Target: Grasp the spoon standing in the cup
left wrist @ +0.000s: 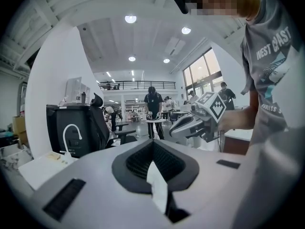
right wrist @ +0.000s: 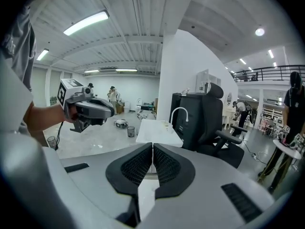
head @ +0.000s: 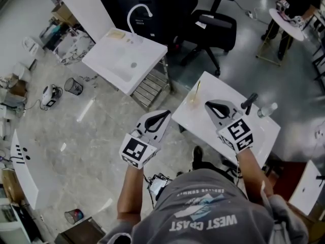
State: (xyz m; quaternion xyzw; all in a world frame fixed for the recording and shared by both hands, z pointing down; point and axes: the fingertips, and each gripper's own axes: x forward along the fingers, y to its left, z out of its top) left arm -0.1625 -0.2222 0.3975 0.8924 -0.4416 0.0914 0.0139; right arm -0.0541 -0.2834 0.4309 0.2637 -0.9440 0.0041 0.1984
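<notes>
Grey marbled floor (head: pixel 76 136) filling the left of the head view; sink table (head: pixel 109 50) with curved tap (head: pixel 137 11) at upper centre, black office chair (head: pixel 213 24) at top. Right of centre, white table (head: pixel 200 126) under the right gripper (head: pixel 207 104), jaws pressed together on nothing. Left gripper (head: pixel 167 113) over floor just off that table's left edge, jaws likewise closed and empty. Cup (head: pixel 193 101) near the table's upper left corner, just left of the right gripper's tips, apart from them; spoon (head: pixel 197 88) standing in it, leaning slightly.
</notes>
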